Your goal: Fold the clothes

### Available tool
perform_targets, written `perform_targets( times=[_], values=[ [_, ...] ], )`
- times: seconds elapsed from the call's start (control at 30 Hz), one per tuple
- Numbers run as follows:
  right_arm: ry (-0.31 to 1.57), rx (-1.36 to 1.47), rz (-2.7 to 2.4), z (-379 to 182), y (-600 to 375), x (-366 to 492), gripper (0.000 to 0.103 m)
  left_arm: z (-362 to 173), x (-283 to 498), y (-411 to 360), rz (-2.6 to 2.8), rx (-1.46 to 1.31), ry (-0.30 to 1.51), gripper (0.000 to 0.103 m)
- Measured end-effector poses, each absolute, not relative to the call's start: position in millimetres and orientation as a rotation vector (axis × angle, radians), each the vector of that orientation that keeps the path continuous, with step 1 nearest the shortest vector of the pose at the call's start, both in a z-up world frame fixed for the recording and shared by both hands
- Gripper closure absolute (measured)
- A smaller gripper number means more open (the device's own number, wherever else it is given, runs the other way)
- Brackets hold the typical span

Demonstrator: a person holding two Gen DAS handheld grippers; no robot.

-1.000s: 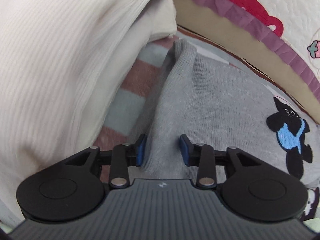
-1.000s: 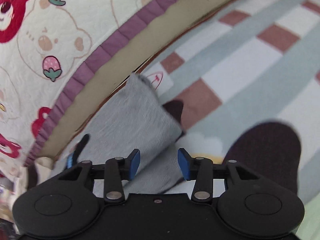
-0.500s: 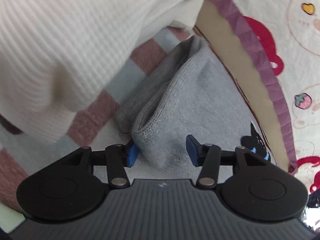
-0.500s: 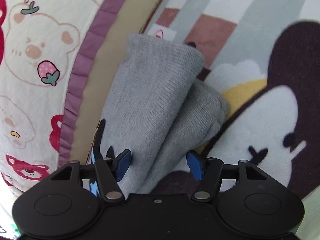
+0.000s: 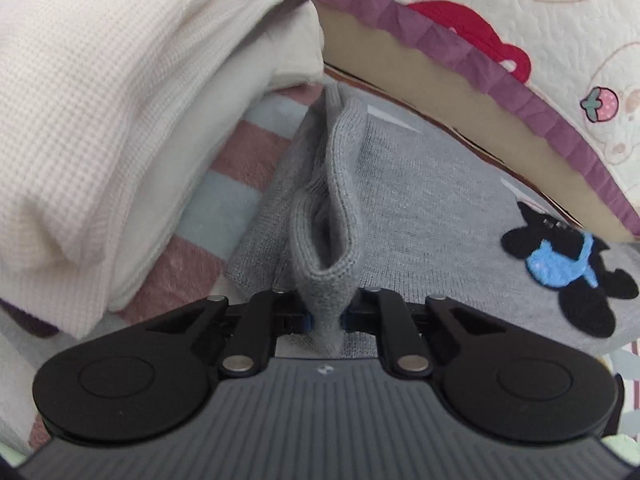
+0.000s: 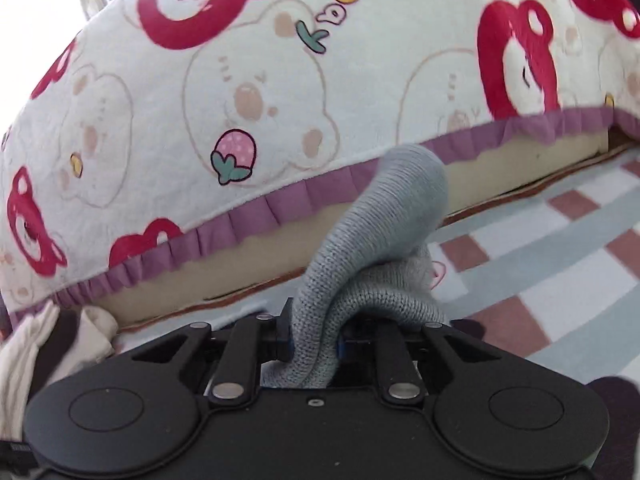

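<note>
A grey knit sweater point(image 5: 420, 208) with a black and blue cartoon patch point(image 5: 560, 264) lies on a striped mat beside a bed. My left gripper point(image 5: 326, 316) is shut on a bunched fold of its edge, which stands up between the fingers. In the right wrist view my right gripper point(image 6: 314, 340) is shut on another part of the grey sweater point(image 6: 384, 232), lifted so the knit hangs bunched over the fingers.
A pile of cream and white clothes point(image 5: 100, 120) lies to the left of the sweater. The bed's bear-print cover with a purple frill point(image 6: 280, 208) runs close behind. The striped pink, grey and white mat point(image 6: 560, 248) extends right. More pale clothes point(image 6: 48, 340) lie at far left.
Both grippers closed on the grey sweater. The right gripper lifted its end up off the mat; the left now pinches a raised fold.
</note>
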State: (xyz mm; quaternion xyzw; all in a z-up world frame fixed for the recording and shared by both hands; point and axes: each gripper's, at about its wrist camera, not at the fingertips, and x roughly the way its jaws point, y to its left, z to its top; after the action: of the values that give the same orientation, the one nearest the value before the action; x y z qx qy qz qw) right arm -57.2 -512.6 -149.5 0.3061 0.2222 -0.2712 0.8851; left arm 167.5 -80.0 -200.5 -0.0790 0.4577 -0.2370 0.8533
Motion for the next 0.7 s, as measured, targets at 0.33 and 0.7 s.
perform_targets(
  times=[0.33, 0.7],
  values=[
    [0.547, 0.552, -0.578, -161, -516, -76, 0.077, -151, 122, -106, -0.578, 0.328, 0.656, 0.072],
    [0.645, 0.816, -0.413, -129, -537, -107, 0.061, -150, 232, -148, -0.537, 0.256, 0.707, 0.043]
  ],
)
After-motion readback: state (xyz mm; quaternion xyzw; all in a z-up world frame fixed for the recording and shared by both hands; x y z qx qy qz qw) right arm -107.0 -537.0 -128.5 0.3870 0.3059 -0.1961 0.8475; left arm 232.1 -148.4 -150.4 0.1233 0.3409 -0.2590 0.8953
